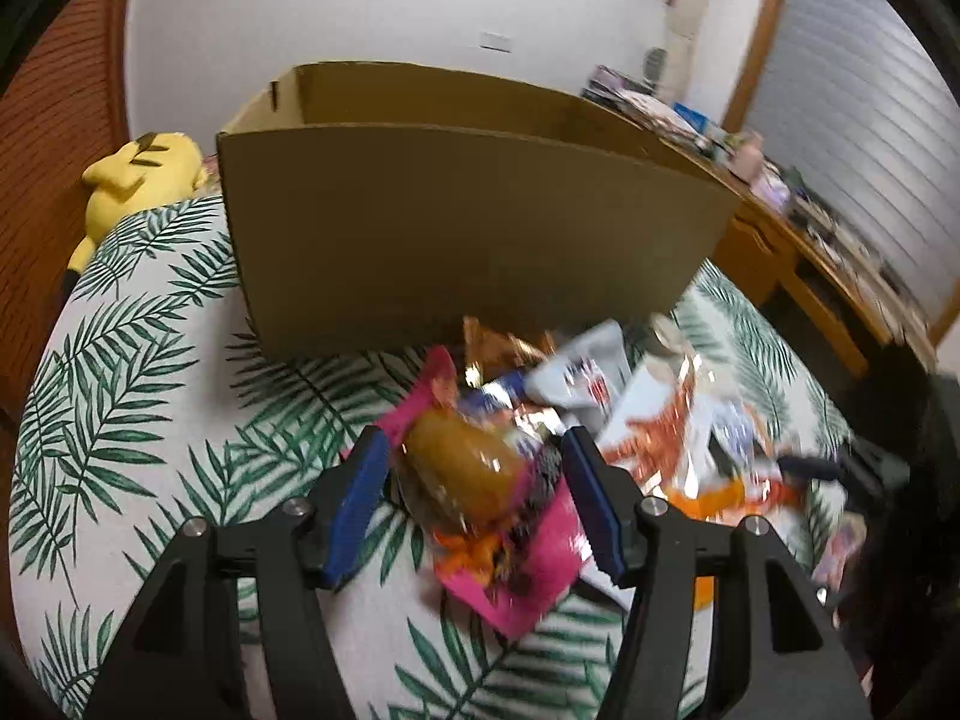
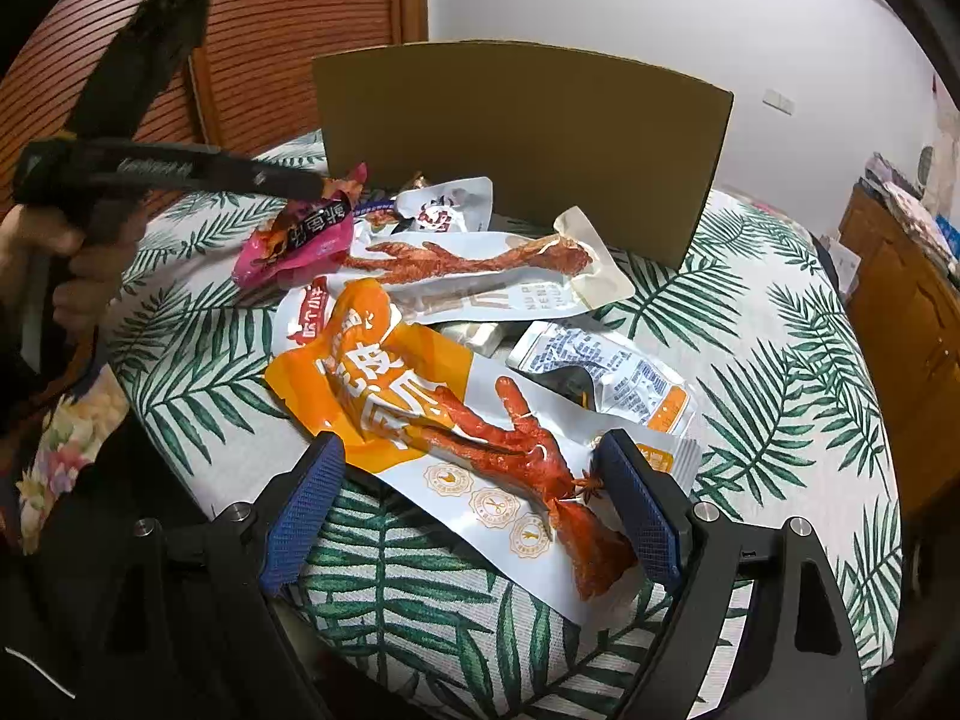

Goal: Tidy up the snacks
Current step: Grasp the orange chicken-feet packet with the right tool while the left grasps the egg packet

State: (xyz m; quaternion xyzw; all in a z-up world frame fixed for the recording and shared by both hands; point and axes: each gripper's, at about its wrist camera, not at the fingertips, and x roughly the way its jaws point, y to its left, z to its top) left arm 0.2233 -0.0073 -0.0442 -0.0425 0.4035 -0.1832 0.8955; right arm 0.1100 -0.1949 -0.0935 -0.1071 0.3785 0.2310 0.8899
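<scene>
Snacks: glossy pink packet (image 1: 480, 498) is straddled, unpressed, by left claw (image 1: 474, 450); crinkled orange pouch (image 2: 420, 414) is framed between wide right claw (image 2: 474, 450).

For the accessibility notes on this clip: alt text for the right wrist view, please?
An open hand-held gripper straddles an orange snack packet on a leaf-print cloth. Behind lie more packets and a cardboard box; at left, the other hand-held gripper reaches a pink packet.

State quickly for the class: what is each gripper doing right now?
Left gripper: pink snack packet sits between its jaws; whether it is gripped cannot be told.
Right gripper: open, holding nothing, astride the orange packet.
</scene>
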